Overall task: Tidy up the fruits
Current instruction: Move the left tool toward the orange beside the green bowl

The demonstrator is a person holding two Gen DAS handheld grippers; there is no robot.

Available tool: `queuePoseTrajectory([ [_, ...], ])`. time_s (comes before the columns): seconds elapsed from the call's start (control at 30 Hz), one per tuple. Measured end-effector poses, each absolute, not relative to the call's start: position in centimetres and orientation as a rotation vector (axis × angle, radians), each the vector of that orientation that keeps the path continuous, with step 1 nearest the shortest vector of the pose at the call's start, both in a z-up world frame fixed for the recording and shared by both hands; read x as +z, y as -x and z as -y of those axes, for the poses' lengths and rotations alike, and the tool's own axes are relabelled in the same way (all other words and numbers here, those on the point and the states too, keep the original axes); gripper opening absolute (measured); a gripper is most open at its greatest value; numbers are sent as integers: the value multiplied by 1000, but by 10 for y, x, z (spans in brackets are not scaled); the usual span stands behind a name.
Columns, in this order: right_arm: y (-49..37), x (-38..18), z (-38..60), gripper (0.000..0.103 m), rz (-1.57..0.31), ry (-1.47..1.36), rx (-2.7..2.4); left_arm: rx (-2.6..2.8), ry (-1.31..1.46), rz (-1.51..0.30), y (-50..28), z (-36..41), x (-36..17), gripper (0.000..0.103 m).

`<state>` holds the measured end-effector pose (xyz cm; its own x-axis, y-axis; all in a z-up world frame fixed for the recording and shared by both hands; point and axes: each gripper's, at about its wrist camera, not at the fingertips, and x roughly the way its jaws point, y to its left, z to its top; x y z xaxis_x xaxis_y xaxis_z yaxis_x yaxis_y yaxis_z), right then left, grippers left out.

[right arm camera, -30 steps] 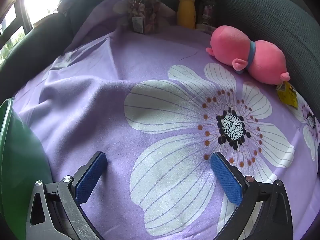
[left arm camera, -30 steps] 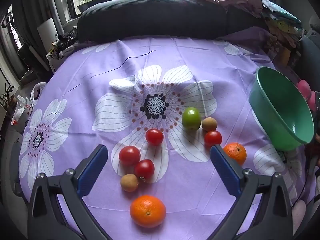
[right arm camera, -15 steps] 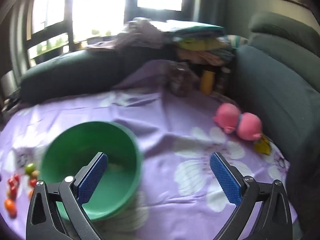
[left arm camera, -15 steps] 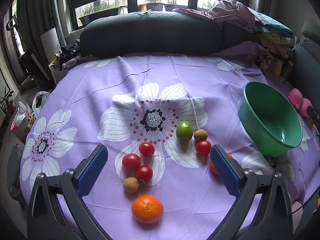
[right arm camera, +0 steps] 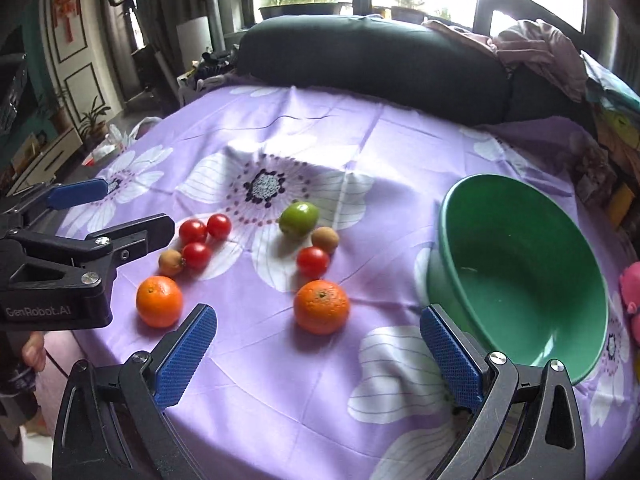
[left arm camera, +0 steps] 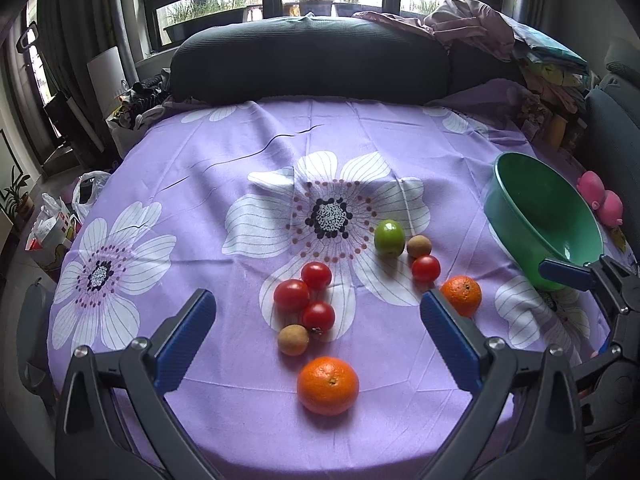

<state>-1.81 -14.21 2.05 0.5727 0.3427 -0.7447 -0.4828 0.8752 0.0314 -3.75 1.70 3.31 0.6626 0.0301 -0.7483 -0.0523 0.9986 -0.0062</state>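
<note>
Fruit lies on a purple flowered cloth: two oranges [left arm camera: 327,385] [left arm camera: 461,295], several red tomatoes [left arm camera: 291,295], a green fruit [left arm camera: 389,237] and two small brown fruits [left arm camera: 293,339]. An empty green bowl [left arm camera: 560,236] stands at the right; it also shows in the right wrist view [right arm camera: 524,272]. My left gripper [left arm camera: 318,338] is open and empty, held over the near fruit cluster. My right gripper [right arm camera: 318,354] is open and empty, just short of an orange [right arm camera: 321,306], beside the bowl.
A dark sofa back [left arm camera: 312,60] runs along the far edge of the cloth. Clothes and bags are piled at the back right [left arm camera: 480,24]. A pink plush toy [left arm camera: 604,202] lies right of the bowl. Bags sit on the floor at the left [left arm camera: 60,224].
The right gripper has swung round from the pink toy side and now faces the fruit and bowl. The left gripper has drawn back and risen a little. The bowl now sits level on the cloth.
</note>
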Motion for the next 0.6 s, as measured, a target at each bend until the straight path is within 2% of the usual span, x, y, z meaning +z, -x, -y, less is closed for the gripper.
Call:
queuePoseTrajectory([
  [0.6, 11, 12, 137, 102, -877, 154, 491, 40, 21, -853, 33, -19, 26, 102],
])
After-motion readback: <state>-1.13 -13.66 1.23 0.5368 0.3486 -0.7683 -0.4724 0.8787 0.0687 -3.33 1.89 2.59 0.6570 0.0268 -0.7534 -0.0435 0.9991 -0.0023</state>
